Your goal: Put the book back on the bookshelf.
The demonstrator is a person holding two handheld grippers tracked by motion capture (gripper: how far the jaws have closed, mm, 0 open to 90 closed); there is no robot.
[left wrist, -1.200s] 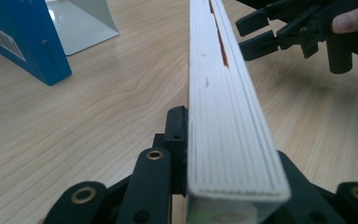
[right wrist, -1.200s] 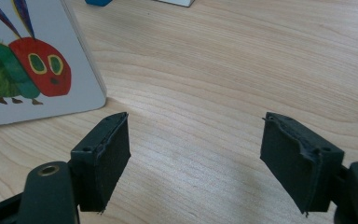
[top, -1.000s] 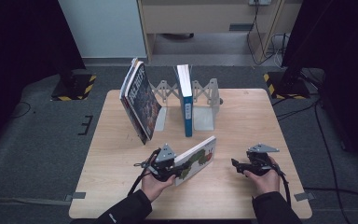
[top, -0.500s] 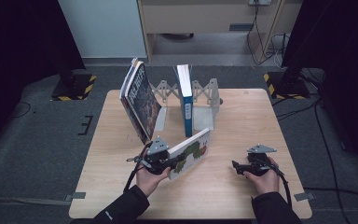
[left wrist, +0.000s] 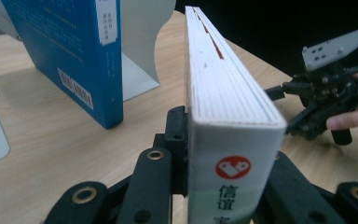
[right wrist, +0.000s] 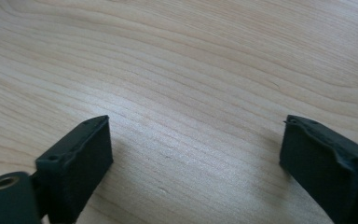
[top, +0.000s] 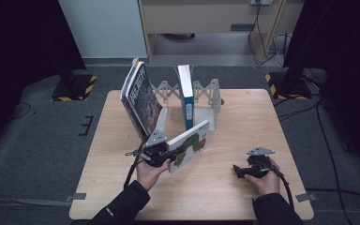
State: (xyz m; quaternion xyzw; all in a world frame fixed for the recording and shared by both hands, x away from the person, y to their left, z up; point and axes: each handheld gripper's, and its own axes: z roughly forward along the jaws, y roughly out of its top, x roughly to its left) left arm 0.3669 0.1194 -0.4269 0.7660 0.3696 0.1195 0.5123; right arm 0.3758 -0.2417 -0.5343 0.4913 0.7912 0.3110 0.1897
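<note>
Nearest, the white book (top: 187, 146) is clamped at one end by the left claw (top: 161, 153) and held tilted above the surface (top: 225, 187); the right claw (top: 241, 171), its jaws just widened, is spread over bare wood; beyond, a blue book (top: 186, 96) is stood upright in the metal rack (top: 206, 93).

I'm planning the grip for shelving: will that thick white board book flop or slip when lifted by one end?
The white board book probably stays stiff: its thick pages show no sag beyond the left gripper. Its glossy cover could slip. Held at one end, it likely feels lever-heavy, so it may twist.
</note>
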